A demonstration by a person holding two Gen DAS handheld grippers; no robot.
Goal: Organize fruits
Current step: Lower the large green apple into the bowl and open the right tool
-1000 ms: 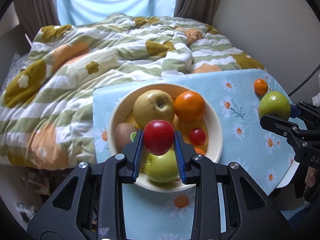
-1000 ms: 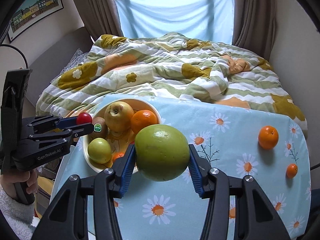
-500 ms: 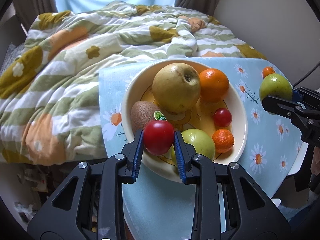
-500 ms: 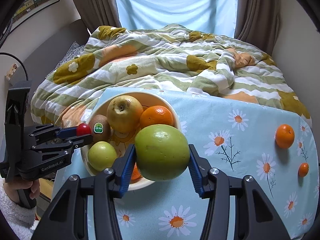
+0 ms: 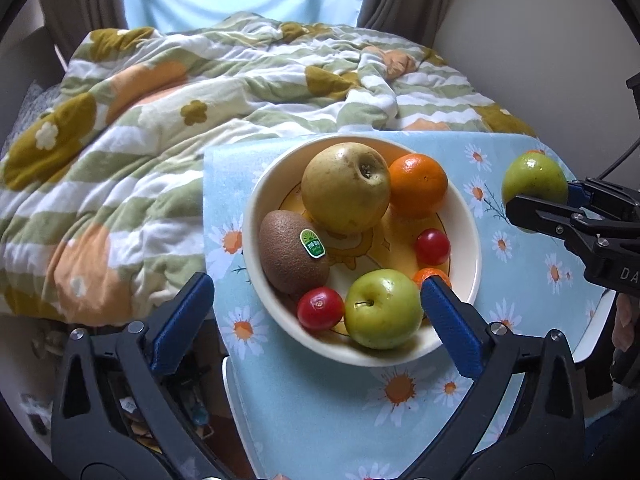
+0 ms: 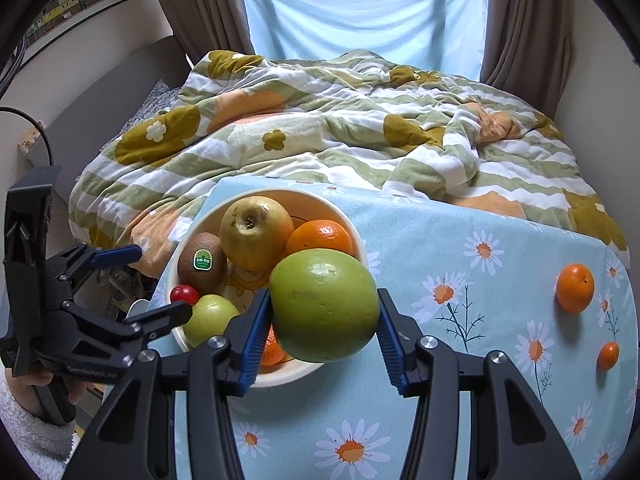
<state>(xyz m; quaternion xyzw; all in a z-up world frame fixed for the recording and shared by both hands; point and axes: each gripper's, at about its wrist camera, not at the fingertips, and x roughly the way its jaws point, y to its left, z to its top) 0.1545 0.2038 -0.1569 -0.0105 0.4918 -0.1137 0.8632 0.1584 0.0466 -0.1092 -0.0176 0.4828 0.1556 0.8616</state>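
Daisy tablecloth (image 6: 460, 240), glossy green apple (image 6: 324, 306) gripped in right tool (image 6: 322, 334)

Both wrist views look down closely (obliquely) on the shared bowl (image 5: 468, 216).

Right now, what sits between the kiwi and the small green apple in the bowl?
A red cherry tomato, resting in the bowl between kiwi and green apple; left wrist view.

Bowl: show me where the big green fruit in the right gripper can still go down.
The bowl is crowded. One bare patch of its yellow floor lies between the kiwi, the pear, the far cherry tomato and the green apple. The big green fruit looks too wide for it. The tablecloth right of the bowl is open up to the orange.
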